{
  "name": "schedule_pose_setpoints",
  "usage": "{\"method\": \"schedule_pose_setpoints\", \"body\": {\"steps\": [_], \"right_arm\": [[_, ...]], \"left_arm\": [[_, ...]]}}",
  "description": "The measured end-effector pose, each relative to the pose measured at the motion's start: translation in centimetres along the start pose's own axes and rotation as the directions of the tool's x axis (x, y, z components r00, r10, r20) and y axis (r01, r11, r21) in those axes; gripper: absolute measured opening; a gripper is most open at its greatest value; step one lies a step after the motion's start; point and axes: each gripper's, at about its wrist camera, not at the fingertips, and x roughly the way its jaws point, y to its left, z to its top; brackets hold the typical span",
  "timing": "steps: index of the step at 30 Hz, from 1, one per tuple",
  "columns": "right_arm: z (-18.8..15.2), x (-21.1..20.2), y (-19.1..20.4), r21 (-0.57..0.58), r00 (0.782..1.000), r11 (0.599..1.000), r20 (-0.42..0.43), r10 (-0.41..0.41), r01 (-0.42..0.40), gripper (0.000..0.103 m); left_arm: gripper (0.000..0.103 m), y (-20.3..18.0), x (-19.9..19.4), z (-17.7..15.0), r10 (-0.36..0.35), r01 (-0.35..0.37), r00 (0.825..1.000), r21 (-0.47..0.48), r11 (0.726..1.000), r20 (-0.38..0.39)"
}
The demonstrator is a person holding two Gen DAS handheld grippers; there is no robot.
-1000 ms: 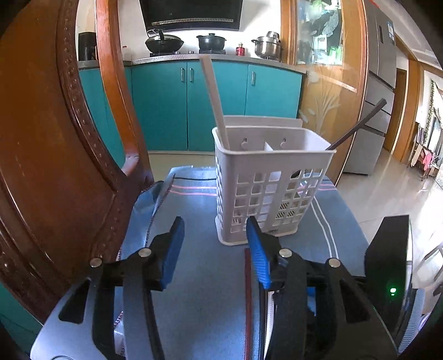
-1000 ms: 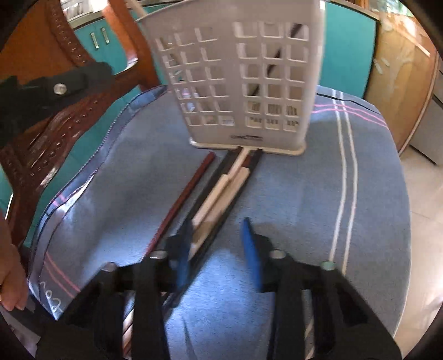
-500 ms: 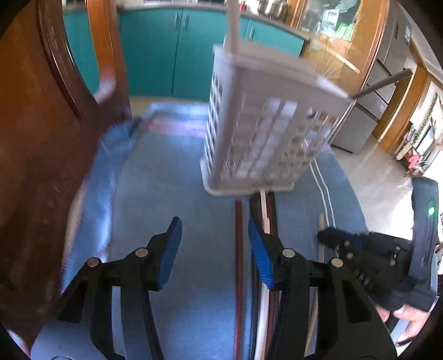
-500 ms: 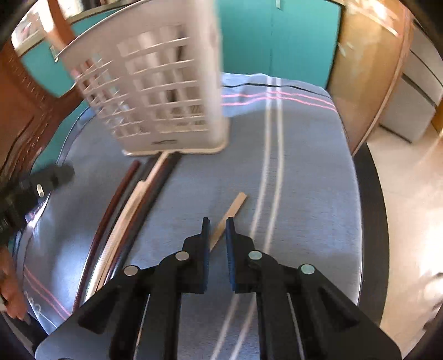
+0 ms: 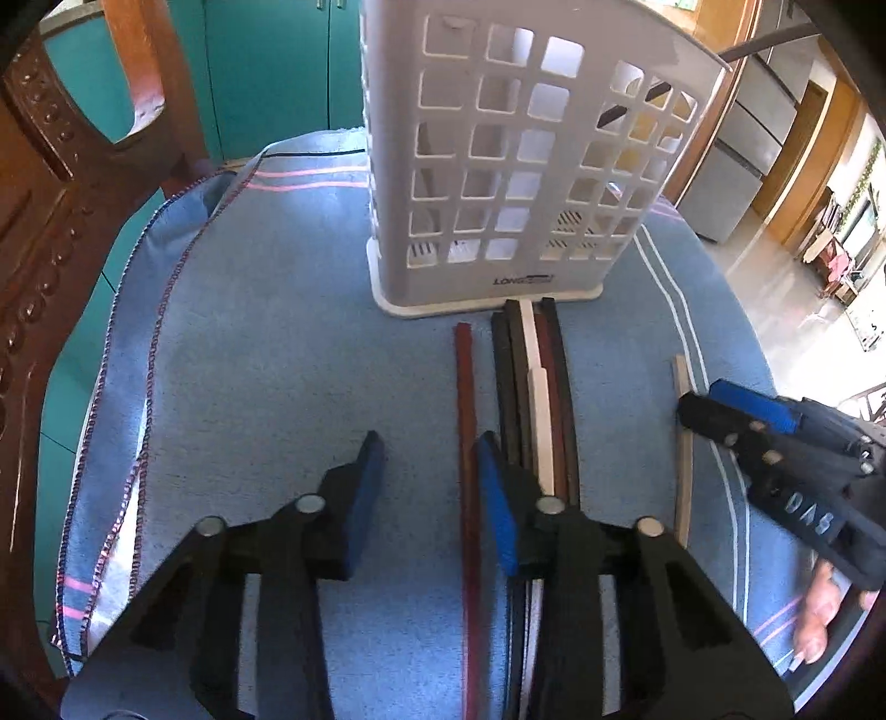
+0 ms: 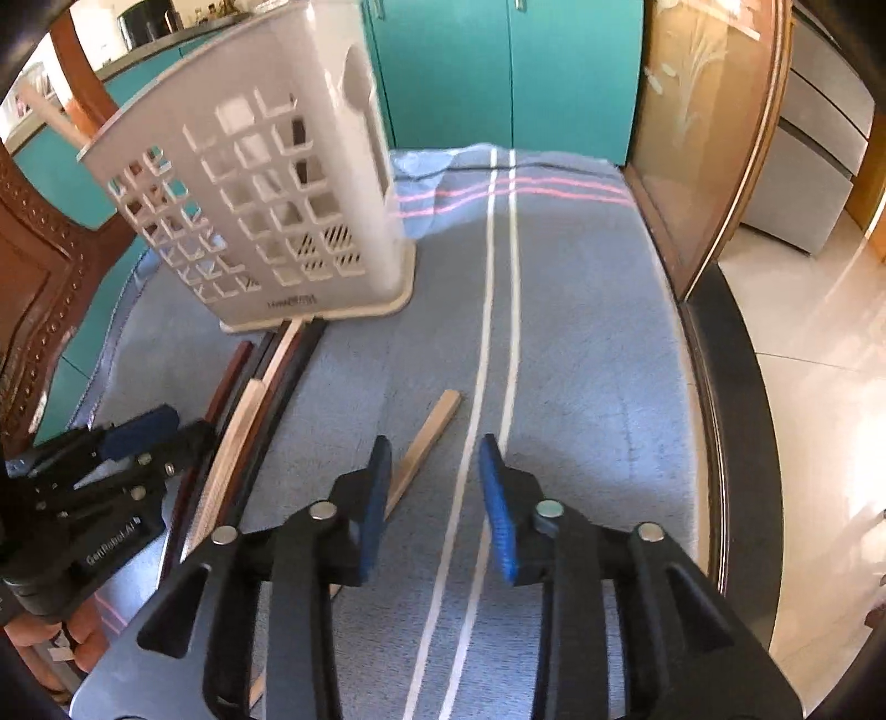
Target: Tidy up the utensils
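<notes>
A white slotted utensil basket (image 5: 498,166) is standing upright on a blue striped towel (image 5: 277,360) that is covering a round table. A bundle of chopsticks (image 5: 531,387), dark, reddish and pale ones together, is lying on the towel with its far ends touching the basket's base. One reddish-brown chopstick (image 5: 465,421) is lying just beside the bundle, on its left in the left wrist view. A single pale wooden chopstick (image 6: 426,443) is lying apart from the bundle, near the white stripes of the towel. The left gripper (image 5: 426,487) is pointing down over the towel; its jaws have just been closing, yet they are standing apart with nothing between them, and the reddish-brown chopstick is running just beside the inner edge of its right finger. The right gripper (image 6: 437,498) is hanging over the towel with its jaws just having opened; they are released, gripping nothing, and the pale chopstick is passing under its left finger. A dark stick is leaning out of the basket top (image 5: 764,44). A carved wooden chair (image 5: 66,166) is standing beside the table.
</notes>
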Motion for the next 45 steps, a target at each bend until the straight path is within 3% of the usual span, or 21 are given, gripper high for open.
{"method": "schedule_pose_setpoints", "body": {"steps": [6, 8, 16, 20, 25, 29, 37, 41, 45], "right_arm": [[-0.8, 0.9, 2.4, -0.128, 0.998, 0.99, 0.022, -0.053, 0.055, 0.036], [-0.9, 0.8, 3.0, -0.159, 0.999, 0.986, 0.028, -0.046, 0.05, 0.023], [-2.3, -0.1, 4.7, -0.283, 1.0, 0.959, 0.017, 0.013, -0.008, 0.016], [-2.9, -0.1, 5.6, -0.295, 0.999, 0.955, 0.037, -0.01, 0.021, 0.017], [-2.6, 0.2, 5.7, -0.247, 0.998, 0.968, 0.048, -0.034, 0.045, 0.018], [-2.7, -0.1, 5.3, -0.227, 0.996, 0.97, 0.057, -0.07, 0.081, 0.028], [-3.1, -0.2, 5.2, -0.207, 0.994, 0.973, 0.066, -0.09, 0.102, 0.035], [-3.0, -0.2, 5.0, -0.204, 0.994, 0.974, 0.065, -0.09, 0.101, 0.035], [-2.8, -0.1, 4.9, -0.197, 0.994, 0.975, 0.062, -0.089, 0.1, 0.036]], "left_arm": [[0.028, 0.0, -0.2, 0.0, -0.004, 0.004, 1.0, 0.004, 1.0, -0.013], [0.028, 0.3, -0.2, 0.0, -0.009, 0.008, 1.0, -0.004, 1.0, -0.018], [0.03, 0.8, -0.3, 0.0, -0.002, 0.002, 1.0, -0.011, 1.0, -0.02], [0.041, 0.2, -0.1, 0.0, -0.009, 0.009, 1.0, 0.006, 1.0, -0.015], [0.042, 0.0, 0.2, 0.1, 0.02, -0.02, 1.0, 0.023, 1.0, 0.003], [0.042, -0.3, 0.4, 0.2, 0.065, -0.065, 0.998, 0.047, 0.997, 0.011], [0.044, -0.7, 0.8, 0.6, 0.081, -0.081, 0.997, 0.048, 0.996, 0.011], [0.056, -0.5, 1.1, 0.7, 0.103, -0.103, 0.995, 0.034, 0.994, 0.009], [0.057, -0.4, 1.1, 0.7, 0.102, -0.102, 0.995, 0.033, 0.994, 0.009]]}}
